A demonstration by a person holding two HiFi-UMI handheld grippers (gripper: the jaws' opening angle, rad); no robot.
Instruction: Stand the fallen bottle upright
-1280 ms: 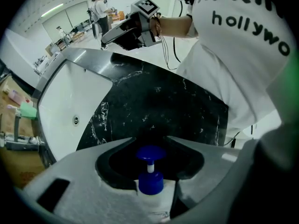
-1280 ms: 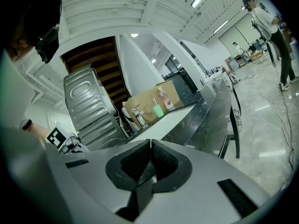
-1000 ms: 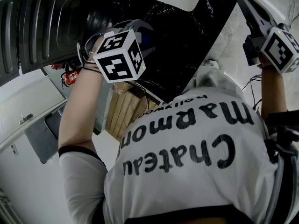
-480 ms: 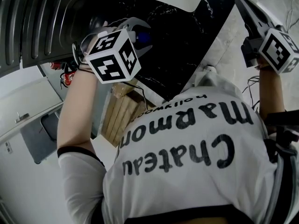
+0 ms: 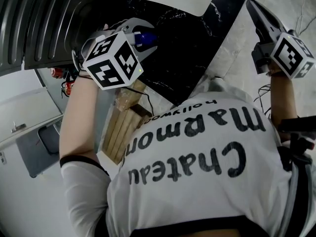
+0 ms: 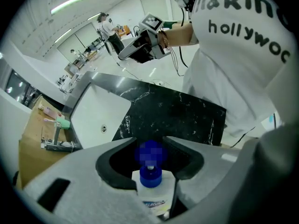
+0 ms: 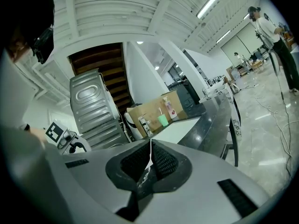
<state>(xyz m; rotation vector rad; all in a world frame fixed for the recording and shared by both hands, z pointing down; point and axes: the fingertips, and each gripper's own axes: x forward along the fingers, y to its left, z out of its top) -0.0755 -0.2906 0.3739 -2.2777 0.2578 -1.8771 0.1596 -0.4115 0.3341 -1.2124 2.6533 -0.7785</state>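
White T-shirt [image 5: 197,147] with black lettering
Grey left gripper [image 5: 147,34] and right gripper [image 5: 251,5], black-padded, each bearing a black-and-white marker cube [image 5: 111,60].

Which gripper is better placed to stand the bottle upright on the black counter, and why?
Left. The left gripper grips the blue-capped bottle and points down at the black counter; the right gripper is shut, empty, off to the side.

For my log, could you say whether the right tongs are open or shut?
Shut: the right tongs show pads meeting, nothing between them.
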